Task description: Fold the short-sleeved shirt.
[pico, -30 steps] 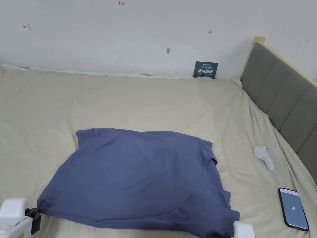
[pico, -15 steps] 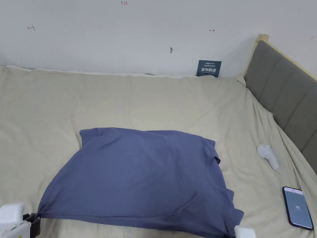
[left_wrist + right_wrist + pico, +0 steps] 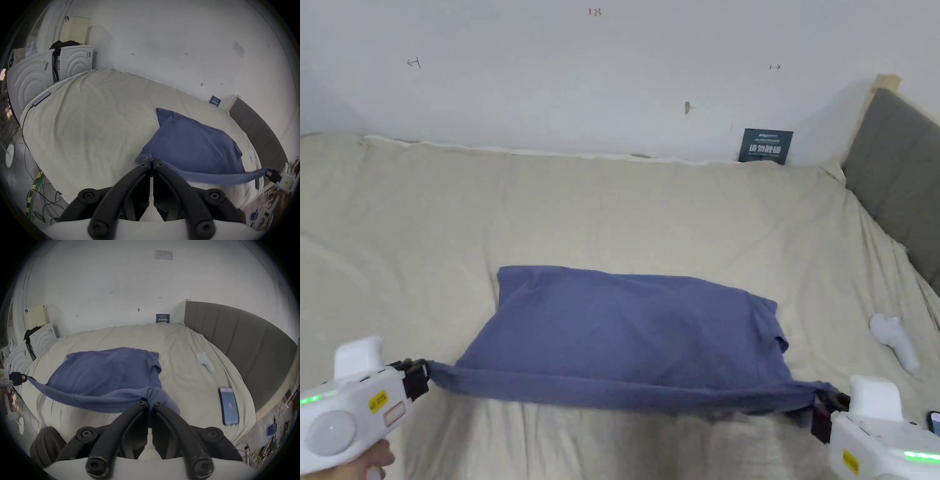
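A blue short-sleeved shirt (image 3: 625, 325) lies on the beige bed (image 3: 612, 206), its far part flat on the sheet, its near edge lifted and stretched taut. My left gripper (image 3: 422, 374) is shut on the shirt's near left corner. My right gripper (image 3: 822, 409) is shut on the near right corner. In the left gripper view the jaws (image 3: 151, 163) pinch the shirt (image 3: 191, 142), and the right gripper (image 3: 272, 175) shows farther off. In the right gripper view the jaws (image 3: 150, 402) clamp bunched cloth of the shirt (image 3: 105, 369); the left gripper (image 3: 21, 378) holds the other end.
A white controller (image 3: 894, 340) lies on the bed to the right, and a phone (image 3: 228, 405) lies beside it near the edge. A grey headboard (image 3: 900, 169) bounds the right side. White appliances (image 3: 40, 73) stand beyond the bed's left end.
Both grippers have risen and pulled back toward me, lifting the shirt's near edge off the sheet and stretching it taut. The head camera has swung left.
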The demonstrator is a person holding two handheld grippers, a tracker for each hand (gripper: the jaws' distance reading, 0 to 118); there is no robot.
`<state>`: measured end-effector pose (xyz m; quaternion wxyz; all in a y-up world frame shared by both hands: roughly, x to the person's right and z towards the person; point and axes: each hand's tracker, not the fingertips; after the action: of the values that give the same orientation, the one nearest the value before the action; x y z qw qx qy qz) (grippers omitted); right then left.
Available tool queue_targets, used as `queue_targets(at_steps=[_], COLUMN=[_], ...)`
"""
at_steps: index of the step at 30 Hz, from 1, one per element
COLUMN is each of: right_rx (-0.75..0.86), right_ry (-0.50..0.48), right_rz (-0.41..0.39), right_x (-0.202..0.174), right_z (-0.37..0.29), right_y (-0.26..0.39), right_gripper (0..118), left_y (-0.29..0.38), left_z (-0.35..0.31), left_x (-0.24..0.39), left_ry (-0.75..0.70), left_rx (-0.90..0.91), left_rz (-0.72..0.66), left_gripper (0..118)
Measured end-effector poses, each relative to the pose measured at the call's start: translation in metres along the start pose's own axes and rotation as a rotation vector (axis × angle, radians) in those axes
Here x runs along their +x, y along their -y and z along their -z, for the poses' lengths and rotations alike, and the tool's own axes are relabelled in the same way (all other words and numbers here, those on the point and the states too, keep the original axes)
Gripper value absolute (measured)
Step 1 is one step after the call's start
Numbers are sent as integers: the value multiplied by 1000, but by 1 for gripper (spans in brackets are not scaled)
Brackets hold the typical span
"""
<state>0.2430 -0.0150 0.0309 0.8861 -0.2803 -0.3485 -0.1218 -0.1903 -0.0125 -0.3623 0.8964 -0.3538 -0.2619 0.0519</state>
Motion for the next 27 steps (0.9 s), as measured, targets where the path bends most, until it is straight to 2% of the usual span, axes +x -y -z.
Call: queue_targets(at_steps=[4, 9, 13, 14, 15, 16, 17, 18, 19, 20, 21, 23, 24, 27], right_rx=[-45, -140, -207, -212, -214, -201, -144, -72, 3, 86, 105, 111, 148, 193], right_ry=[-2, -20, -43, -31, -25, -25, -1, 51, 64, 33, -14, 11, 25, 22], right_rz=[-21, 29, 153, 147, 148, 141, 100, 61, 44, 42, 21, -61, -88, -124], right_x=[-1, 8, 19, 19, 18, 15, 11, 6, 0, 0, -2, -12, -16, -29], right_z=[62, 144, 191, 199, 206, 209, 206, 198, 184, 170, 162, 142, 131, 103], right_y=[-35, -52, -55, -56, -56, -55, -56, -56, -54, -53, -54, -52, -48, -36], right_gripper=[2, 2, 2, 3, 22, 58, 94, 110, 110, 110, 110, 110, 110, 109], left_y=[-26, -40, -45, -45, -45, -42, -41, -38, -34, -31, -25, -21, -16, -4], left_z=[53, 112, 143, 151, 158, 163, 172, 169, 165, 159, 140, 122, 109, 94], left_x=[27, 54, 64, 66, 67, 67, 61, 59, 58, 56, 52, 50, 50, 21], left_ry=[-35, -103, -109, -124, -128, -131, -144, -155, -190, -204, -194, -153, -148, -131], left_rx=[-30, -62, -35, -61, -73, -71, -60, 1, 44, 75, 230, 158, 180, 246], left_rz=[-45, 5, 51, 68, 77, 86, 95, 112, 122, 114, 123, 106, 112, 157], left_gripper=[1, 1, 1, 1, 2, 9, 38, 98, 118, 118, 117, 117, 117, 117])
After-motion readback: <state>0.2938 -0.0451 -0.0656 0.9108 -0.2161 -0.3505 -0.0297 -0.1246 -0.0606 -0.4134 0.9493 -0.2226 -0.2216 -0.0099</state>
